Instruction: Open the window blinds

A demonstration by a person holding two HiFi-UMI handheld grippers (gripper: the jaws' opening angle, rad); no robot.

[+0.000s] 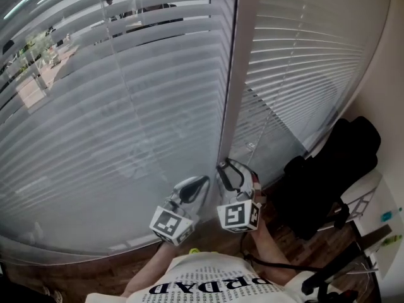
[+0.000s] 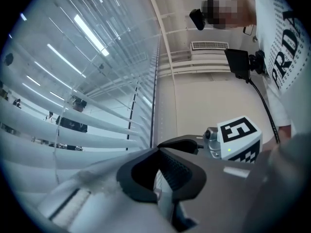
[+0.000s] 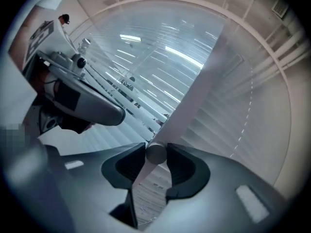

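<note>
Two blinds (image 1: 126, 118); one wand (image 3: 156, 154) tight between right gripper (image 3: 156, 151) fingers; left gripper (image 2: 158, 148) fingers together

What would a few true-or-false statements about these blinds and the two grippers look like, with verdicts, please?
1. The right gripper has its fingers clamped on the end of the tilt wand. True.
2. The left gripper holds a pull cord. False: its fingers are closed on nothing, beside the right gripper.
3. The slats are gathered at the top. False: they hang fully lowered.
4. A vertical frame post stands between two sets of slats. True.
</note>
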